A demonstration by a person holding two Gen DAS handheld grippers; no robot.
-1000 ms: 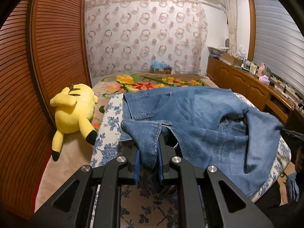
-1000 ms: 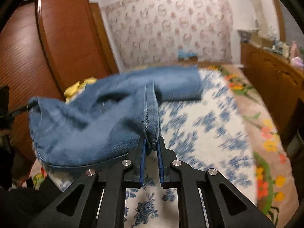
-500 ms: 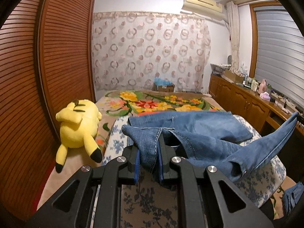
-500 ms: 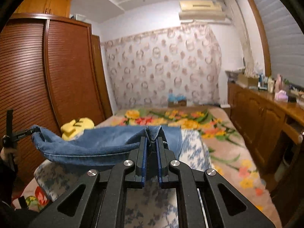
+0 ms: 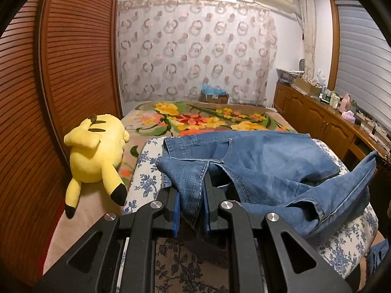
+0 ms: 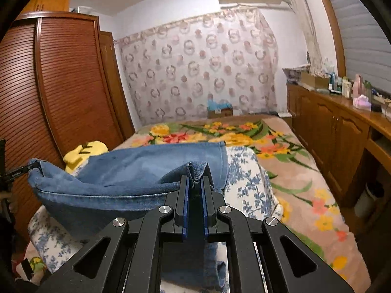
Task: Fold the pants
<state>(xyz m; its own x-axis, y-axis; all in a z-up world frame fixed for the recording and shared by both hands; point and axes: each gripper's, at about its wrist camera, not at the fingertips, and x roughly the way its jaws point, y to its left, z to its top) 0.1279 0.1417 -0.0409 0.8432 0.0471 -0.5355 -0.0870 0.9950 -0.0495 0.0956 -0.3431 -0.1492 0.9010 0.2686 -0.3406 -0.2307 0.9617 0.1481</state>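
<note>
Blue denim pants (image 5: 264, 163) lie partly on a blue-flowered white quilt (image 5: 146, 171) on the bed, their near end lifted off it. My left gripper (image 5: 191, 188) is shut on a stitched hem corner of the pants. My right gripper (image 6: 195, 183) is shut on the other corner of the same end, and the cloth (image 6: 136, 171) hangs in a sagging band between the two. In the right wrist view the left gripper's tip (image 6: 17, 171) shows at the far left edge, holding its corner.
A yellow plush toy (image 5: 95, 151) lies on the bed left of the pants, beside a slatted wooden wardrobe (image 5: 61, 73). A floral blanket (image 5: 195, 119) covers the far bed. Wooden cabinets (image 6: 337, 131) with clutter line the right wall. A box (image 5: 215, 96) stands by the curtain.
Both grippers rose and pulled back with the pants' end; the cloth that lay spread and bunched is now lifted and stretched between them. The grips have not changed.
</note>
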